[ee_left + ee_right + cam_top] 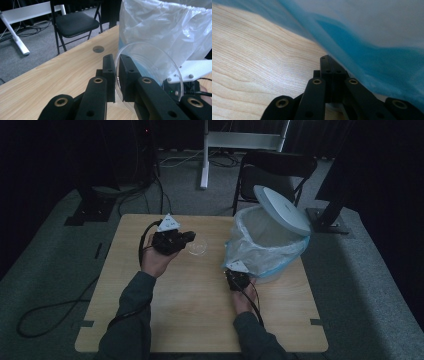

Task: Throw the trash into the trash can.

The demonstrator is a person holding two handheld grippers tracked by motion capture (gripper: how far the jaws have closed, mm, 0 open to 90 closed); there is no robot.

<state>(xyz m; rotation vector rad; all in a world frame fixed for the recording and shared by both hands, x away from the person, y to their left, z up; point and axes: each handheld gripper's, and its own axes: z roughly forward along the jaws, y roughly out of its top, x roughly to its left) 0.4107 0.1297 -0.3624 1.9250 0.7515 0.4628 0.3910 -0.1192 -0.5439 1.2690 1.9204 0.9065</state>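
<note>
My left gripper hovers over the middle of the wooden table, held by a hand with a grey plate on top. In the left gripper view its jaws are shut on the rim of a clear round plastic dish, which stands on edge. That dish sits just left of the bin. My right gripper is low beside the bin's front left. Its jaws are pressed together, their tips against the blue bag, and I see nothing between them.
A bin lined with a pale blue-white plastic bag stands on the table's right side, its white lid tipped open behind. A black folding chair and a white stand are beyond the table. A round hole marks the tabletop.
</note>
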